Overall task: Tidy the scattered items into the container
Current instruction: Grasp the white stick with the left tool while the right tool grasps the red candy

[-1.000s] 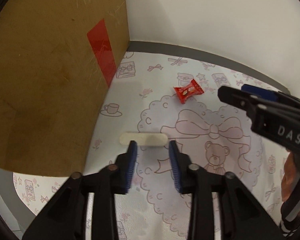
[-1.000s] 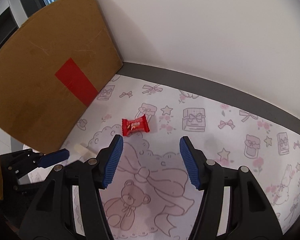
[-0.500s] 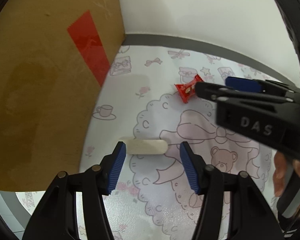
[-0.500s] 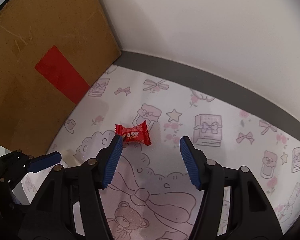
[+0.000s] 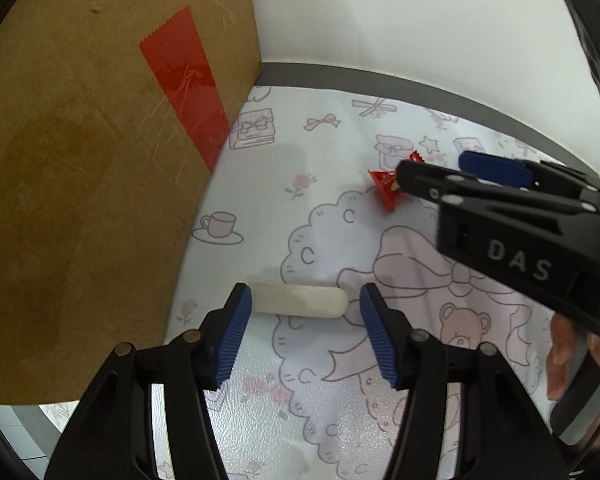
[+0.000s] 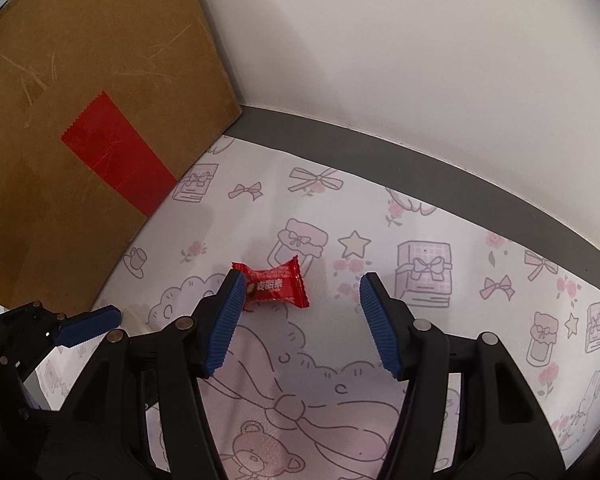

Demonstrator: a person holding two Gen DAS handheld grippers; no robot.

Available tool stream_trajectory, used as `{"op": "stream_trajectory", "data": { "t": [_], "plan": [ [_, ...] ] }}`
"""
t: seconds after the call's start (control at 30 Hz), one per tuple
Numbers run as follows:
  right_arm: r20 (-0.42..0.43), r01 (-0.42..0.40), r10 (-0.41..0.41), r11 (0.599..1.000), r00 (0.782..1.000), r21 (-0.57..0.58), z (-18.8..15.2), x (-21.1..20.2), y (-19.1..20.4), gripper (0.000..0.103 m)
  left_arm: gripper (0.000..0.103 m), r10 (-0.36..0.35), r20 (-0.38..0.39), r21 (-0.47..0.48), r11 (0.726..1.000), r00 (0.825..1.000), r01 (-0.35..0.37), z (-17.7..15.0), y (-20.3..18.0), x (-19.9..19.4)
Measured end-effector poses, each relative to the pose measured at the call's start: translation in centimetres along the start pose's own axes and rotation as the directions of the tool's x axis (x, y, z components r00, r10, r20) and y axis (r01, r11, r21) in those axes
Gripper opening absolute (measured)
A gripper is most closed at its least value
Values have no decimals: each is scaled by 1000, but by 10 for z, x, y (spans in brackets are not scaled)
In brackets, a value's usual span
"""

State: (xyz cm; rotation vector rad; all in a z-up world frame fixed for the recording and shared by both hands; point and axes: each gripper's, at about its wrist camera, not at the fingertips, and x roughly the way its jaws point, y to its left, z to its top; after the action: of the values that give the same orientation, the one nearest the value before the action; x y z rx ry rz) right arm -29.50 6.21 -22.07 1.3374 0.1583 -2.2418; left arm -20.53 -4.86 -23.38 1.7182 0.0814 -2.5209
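At the far left stands the cardboard box point(image 5: 80, 184), its inside hidden, so I cannot tell what is already in it. Just right of it the left tool point(image 5: 305, 304) hangs wide open around the white bar point(image 5: 298, 300), which lies on the table point(image 5: 260, 432) — not gripped yet. Further right the right tool point(image 6: 302, 294) is also open, with the red candy point(image 6: 274, 286) beside its left finger, not lifted. I judge both items remain to be picked and dropped in
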Motion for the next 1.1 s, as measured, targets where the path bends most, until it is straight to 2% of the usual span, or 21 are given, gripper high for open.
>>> {"op": "stream_trajectory", "data": {
  "t": [0.2, 0.47, 0.57, 0.7, 0.87, 1.03, 1.1],
  "plan": [
    [0, 8, -8, 1000, 1000, -18, 1, 0, 7, 62, 56, 26, 19, -1, 1000, 999, -26, 4, 7, -2],
    [-3, 18, -18, 1000, 1000, -24, 2, 0, 10, 62, 61, -37, -5, -15, 999, 999, 37, 5, 17, 3],
    [-8, 20, -20, 999, 1000, -28, 2, 2, 11, 62, 64, -96, -32, -34, 995, 995, 95, 7, 18, 7],
    [-12, 25, -25, 999, 1000, -27, 1, 3, 9, 62, 70, -92, -35, -36, 995, 995, 91, 8, 17, 11],
    [-8, 28, -29, 999, 1000, -24, 0, 1, 6, 62, 70, -127, -30, -44, 991, 991, 126, 12, 18, 11],
    [-2, 34, -34, 999, 999, -12, 0, -3, 1, 62, 70, -121, -36, -59, 991, 992, 119, 20, 18, 17],
    [-6, 35, -35, 999, 999, -11, 0, -2, 0, 62, 70, -101, -36, -33, 994, 994, 100, 21, 12, 17]
  ]
}}
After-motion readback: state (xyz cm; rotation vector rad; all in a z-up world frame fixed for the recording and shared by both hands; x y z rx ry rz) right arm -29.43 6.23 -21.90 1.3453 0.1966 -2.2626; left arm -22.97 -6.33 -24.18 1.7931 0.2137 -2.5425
